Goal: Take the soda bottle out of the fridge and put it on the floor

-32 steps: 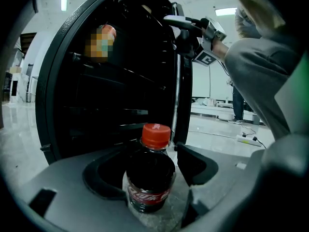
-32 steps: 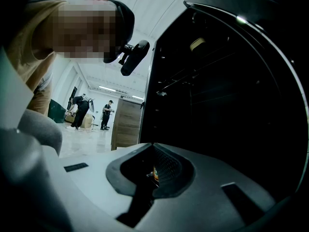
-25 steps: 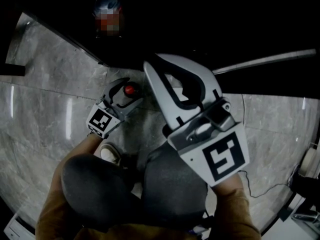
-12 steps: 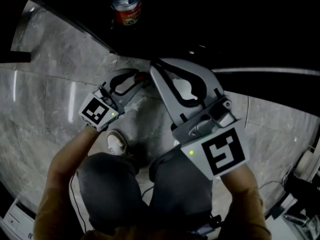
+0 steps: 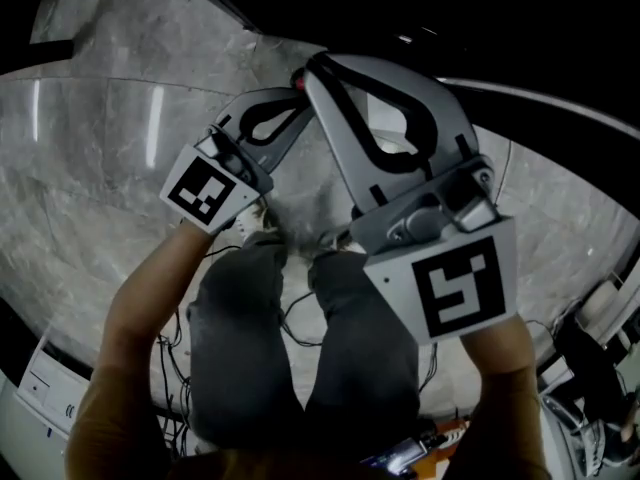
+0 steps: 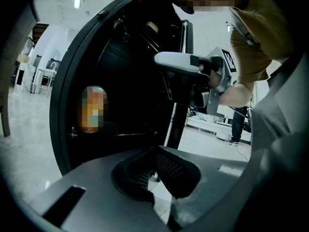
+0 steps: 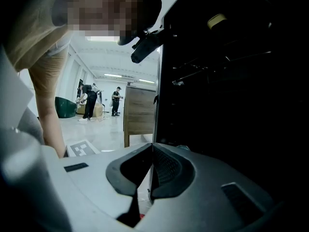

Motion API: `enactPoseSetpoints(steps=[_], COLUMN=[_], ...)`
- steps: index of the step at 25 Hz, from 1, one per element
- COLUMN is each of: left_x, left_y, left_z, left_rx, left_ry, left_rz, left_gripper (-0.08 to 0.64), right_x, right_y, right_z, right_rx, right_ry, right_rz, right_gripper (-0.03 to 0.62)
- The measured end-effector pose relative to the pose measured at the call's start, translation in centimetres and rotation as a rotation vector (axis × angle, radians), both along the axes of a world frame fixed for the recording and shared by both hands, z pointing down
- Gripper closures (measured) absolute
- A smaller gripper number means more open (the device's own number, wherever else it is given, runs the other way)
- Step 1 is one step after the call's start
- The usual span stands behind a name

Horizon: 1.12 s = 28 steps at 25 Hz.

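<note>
— Down at the foot of the open fridge (image 6: 125,71), just past the tip of the left gripper (image 5: 296,108), there's the soda bottle (image 5: 297,76)! Only its red cap peeks out between the two grippers, and the rest is hidden behind them.

— A second ago that cap sat right between the left jaws, spread wide around it. And now?

— Let go! Those jaws have just snapped together, pads touching, nothing between them. That gripper also sits higher in the head view than it did.

— What about the right gripper (image 5: 318,66)?

— Jaws together too, and empty. It's held just beside the left one, facing the edge of the dark fridge.

— The person looks different as well.

— Yes! The knees were bunched up under the camera a second ago. Now both legs (image 5: 300,348) run straight down to the marble floor (image 5: 100,168), and cables (image 5: 172,368) show there.
</note>
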State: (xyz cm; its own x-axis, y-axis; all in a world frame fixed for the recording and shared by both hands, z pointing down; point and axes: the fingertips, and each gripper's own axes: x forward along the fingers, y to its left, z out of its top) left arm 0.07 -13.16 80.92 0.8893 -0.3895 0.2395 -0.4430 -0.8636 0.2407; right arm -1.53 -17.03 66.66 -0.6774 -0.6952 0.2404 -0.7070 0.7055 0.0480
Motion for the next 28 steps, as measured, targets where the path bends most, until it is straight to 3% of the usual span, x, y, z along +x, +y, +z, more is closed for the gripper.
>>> enactPoseSetpoints(steps=[3,9,17,22,28], left_x=[-0.1,0.2,-1.0,-1.8,-1.9], left_y=[0.0,1.3,4.3,4.9,4.7], left_z=[-1.9,-7.5,-13.0,-16.6,-22.6], left_rx=[-0.058,-0.108,-0.219,-0.192,-0.126], left_ry=[0.012,0.054,0.118,0.039,0.026], left_rz=[-0.017,0.02,0.056,0.058,0.044], left_gripper=[0.558,0.558,0.558,0.558,0.558], right_x=[0.4,0.0,-0.6,-1.5,-1.7], right_y=[0.1,1.5,3.5,4.3,4.3], right_z=[-1.4,-4.4,-8.1,-12.0,-17.8], right_rx=[-0.025,-0.045,-0.092,-0.081,-0.065], right_ry=[0.008,0.061,0.063,0.113,0.117], right_rz=[0.027,0.013,0.074,0.048,0.052], right_gripper=[0.591,0.591,0.591,0.591,0.591])
